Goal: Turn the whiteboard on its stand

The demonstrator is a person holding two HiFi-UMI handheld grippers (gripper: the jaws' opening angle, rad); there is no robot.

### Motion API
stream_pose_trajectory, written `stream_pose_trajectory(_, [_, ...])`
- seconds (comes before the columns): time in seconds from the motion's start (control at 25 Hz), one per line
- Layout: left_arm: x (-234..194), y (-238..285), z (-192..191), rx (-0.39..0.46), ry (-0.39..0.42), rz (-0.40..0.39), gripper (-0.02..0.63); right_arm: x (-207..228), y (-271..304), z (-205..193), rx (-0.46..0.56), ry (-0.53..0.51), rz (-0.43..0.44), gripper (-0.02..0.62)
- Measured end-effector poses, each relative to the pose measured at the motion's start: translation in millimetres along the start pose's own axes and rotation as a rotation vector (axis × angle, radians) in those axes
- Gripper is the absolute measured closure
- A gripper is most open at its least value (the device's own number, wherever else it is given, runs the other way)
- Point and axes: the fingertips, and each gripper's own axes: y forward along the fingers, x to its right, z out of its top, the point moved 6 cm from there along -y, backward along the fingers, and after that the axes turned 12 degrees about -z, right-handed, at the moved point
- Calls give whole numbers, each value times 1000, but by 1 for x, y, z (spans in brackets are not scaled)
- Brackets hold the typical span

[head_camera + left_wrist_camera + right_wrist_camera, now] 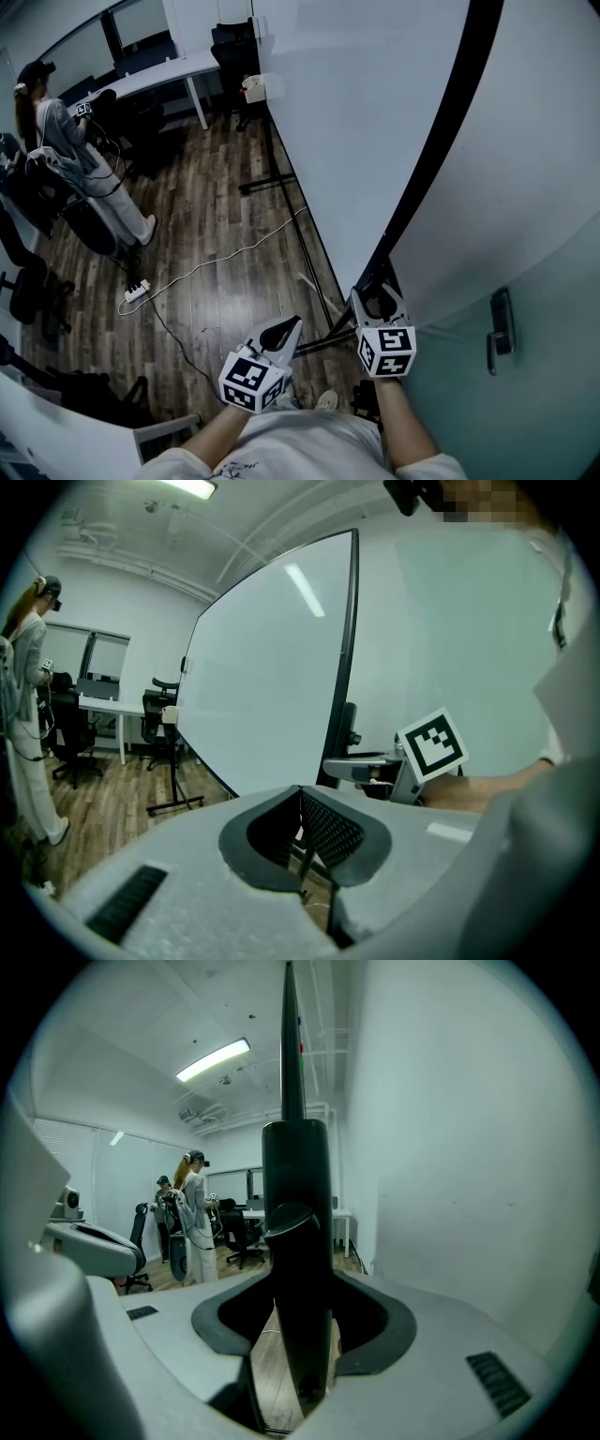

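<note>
The whiteboard (366, 122) is a big white panel in a black frame (450, 122), standing on a black wheeled stand (272, 183). It fills the right of the head view and shows again as the whiteboard (272, 677) in the left gripper view. My right gripper (380, 302) is shut on the black side post (295, 1241) at the board's near edge, and the post runs up between the jaws of the right gripper (298, 1335). My left gripper (284, 330) hangs free to the left of the post. There the left gripper (300, 803) has its jaws together with nothing in them.
A person (56, 131) stands at the far left beside a white desk (159, 75) and office chairs. A power strip (136, 292) with a white cable lies on the wood floor. A door with a handle (500, 328) and a wall stand close on my right.
</note>
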Motion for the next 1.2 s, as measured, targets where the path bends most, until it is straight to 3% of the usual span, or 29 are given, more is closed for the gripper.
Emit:
stream_pose_trajectory(0.28, [16, 1, -9, 1, 8, -7, 595, 6, -27, -16, 4, 7, -1, 405])
stream_pose_trajectory(1.2, [38, -14, 3, 10, 6, -28, 595, 6, -51, -6, -26, 14, 6, 405])
